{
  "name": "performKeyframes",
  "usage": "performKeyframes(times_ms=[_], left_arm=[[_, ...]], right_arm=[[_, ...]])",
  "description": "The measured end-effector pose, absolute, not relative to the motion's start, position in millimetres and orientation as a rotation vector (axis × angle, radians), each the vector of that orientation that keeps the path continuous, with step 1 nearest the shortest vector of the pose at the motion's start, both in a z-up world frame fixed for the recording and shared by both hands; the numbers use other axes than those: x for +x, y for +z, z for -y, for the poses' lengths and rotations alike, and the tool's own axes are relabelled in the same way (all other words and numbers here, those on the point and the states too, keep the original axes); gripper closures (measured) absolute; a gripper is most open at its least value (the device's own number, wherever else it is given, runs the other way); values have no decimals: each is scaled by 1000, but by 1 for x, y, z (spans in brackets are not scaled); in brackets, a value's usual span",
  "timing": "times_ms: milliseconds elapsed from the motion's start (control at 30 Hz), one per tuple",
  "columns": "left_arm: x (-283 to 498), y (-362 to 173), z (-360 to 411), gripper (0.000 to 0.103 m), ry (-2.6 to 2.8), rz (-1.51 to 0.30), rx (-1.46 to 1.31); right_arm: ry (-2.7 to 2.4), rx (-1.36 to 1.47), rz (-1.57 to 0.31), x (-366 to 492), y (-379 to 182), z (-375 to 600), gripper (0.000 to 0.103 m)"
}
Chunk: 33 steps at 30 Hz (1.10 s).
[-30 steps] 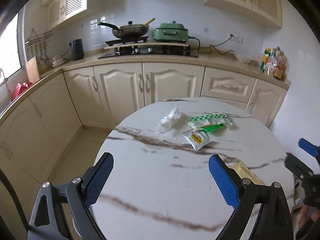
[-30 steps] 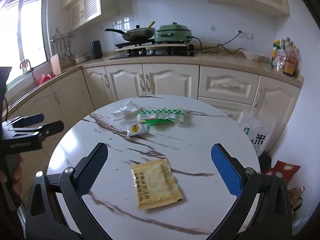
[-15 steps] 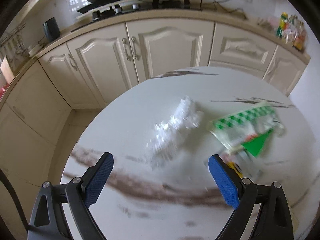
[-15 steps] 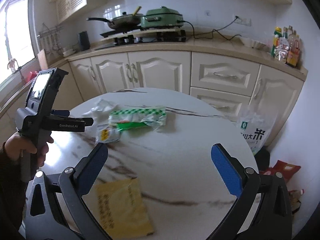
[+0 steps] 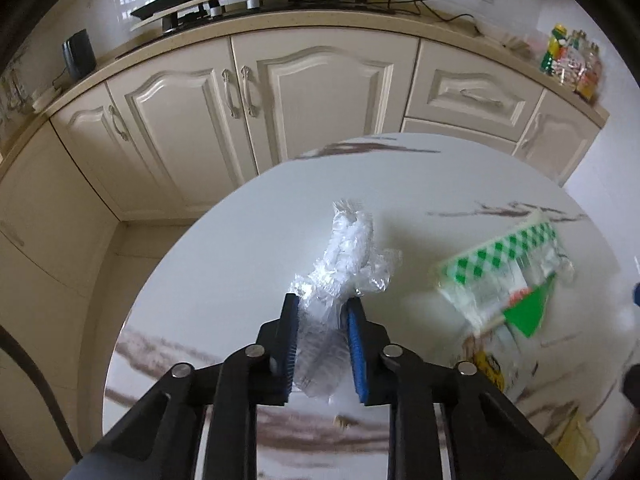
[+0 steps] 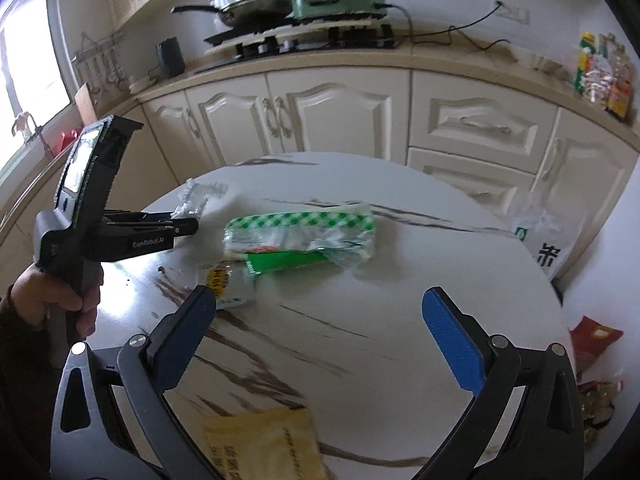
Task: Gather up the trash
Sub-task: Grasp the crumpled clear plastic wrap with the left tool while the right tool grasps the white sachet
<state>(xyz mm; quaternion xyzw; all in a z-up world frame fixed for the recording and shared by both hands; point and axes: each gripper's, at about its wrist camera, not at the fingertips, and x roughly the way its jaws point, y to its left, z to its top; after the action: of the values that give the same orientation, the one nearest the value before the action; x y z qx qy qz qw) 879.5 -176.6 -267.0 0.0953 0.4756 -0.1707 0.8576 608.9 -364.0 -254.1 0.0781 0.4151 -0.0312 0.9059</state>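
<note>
left view: left gripper (image 5: 322, 312) squeezes the crinkly clear plastic (image 5: 344, 264) over the round table (image 5: 224, 280); lift slowly, it is floppy | right view: right gripper (image 6: 316, 320) is wide open, holding nothing, above the yellow packet (image 6: 264, 444); green checked wrapper (image 6: 300, 232) mid-table; white bag (image 6: 544, 236) hangs past the edge, inside unseen

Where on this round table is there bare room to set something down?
Bare marble lies on the table's right side, right of the green checkered wrapper, ahead of the open right gripper. The left side is crowded: crumpled clear plastic in the left gripper, small yellow sachet, tan packet.
</note>
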Motion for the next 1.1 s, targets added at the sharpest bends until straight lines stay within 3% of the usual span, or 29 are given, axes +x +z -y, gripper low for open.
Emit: performKeyframes(times_ms=[433,833,933,1000,1033,1100], left_arm=[[802,-224,108,85,-386,-850,111],[709,-194,30,85,-368,-778,62],[690,-191,12,85,-353,-778,50],[676,-189,1,85,-350,-780,38],[667,-189,-4,85,-348,-782,34],[654,-185,-14,85,-350,-784,27]], right_arm=[[114,94,-1055,670,-310,279,0],[28,-21,-1067,684,-320,272,1],[39,-25,-1076,682,-316,270,11],[37,-24,-1068,680,-312,270,33],[35,-22,-1064,680,-310,270,53],[30,-21,-1075,679,-309,270,55]])
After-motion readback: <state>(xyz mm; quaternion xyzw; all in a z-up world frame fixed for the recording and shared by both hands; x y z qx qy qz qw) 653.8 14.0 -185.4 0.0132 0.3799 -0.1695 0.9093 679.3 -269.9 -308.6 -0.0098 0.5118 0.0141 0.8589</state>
